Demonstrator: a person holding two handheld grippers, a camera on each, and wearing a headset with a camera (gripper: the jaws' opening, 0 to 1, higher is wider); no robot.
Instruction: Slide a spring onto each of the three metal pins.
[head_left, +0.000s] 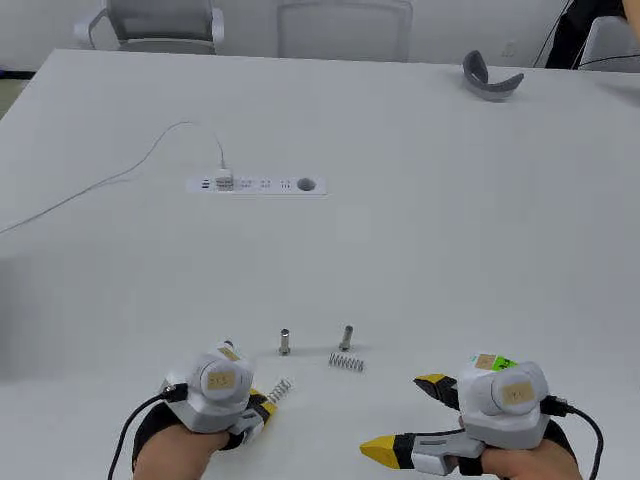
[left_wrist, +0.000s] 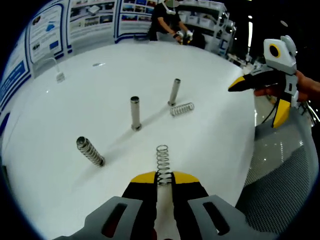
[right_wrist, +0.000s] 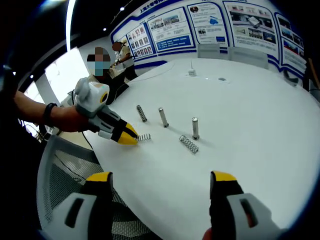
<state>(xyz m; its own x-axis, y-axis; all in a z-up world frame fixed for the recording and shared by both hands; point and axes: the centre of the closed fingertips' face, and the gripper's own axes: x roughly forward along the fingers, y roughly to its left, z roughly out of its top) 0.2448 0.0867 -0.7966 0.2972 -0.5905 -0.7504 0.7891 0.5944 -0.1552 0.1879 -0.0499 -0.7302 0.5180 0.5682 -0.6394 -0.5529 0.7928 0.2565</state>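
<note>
My left gripper (left_wrist: 158, 176) is shut on one end of a small spring (left_wrist: 162, 159), which sticks out forward just above the white table. Ahead of it stand two bare metal pins (left_wrist: 135, 113) (left_wrist: 174, 91), and a third pin (left_wrist: 90, 151), leaning, wears a spring. A loose spring (left_wrist: 181, 108) lies beside the far pin. In the head view the left gripper (head_left: 262, 403) holds its spring (head_left: 278, 390) near the pins (head_left: 285, 342) (head_left: 346, 337). My right gripper (head_left: 406, 416) (right_wrist: 161, 180) is open with nothing between its fingers, to the right of the loose spring (head_left: 346, 362).
A white power strip (head_left: 256, 185) with a plugged cable lies mid-table. A grey curved object (head_left: 492, 80) rests at the far right. Chairs (head_left: 165, 25) stand behind the far edge. A person stands in the background beyond the table.
</note>
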